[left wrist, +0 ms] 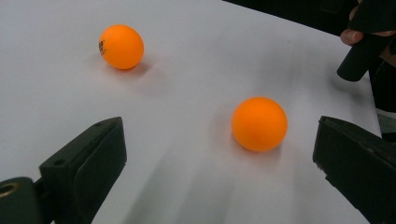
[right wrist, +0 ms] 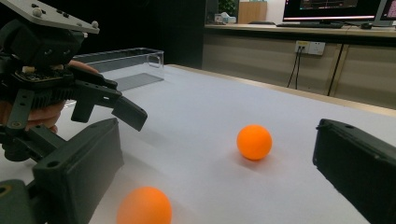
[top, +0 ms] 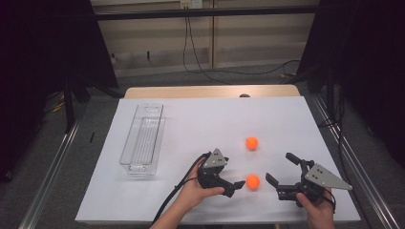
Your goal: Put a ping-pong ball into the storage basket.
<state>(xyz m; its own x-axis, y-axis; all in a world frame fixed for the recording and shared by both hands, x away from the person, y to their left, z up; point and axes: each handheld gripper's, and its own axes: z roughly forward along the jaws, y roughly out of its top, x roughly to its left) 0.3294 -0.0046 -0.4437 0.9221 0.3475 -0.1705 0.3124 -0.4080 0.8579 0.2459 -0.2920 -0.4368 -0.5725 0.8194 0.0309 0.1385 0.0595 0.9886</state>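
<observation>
Near orange ball [top: 252, 181] just ahead of left hand-held gripper [top: 237, 187], jaws wide, apart.

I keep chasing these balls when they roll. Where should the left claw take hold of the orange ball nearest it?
Grip the near orange ball across its widest middle, one jaw on each side. It is round and sits free on the white table, so an off-centre pinch would likely squirt it away. Bring the open left claw in low from its own side.
</observation>
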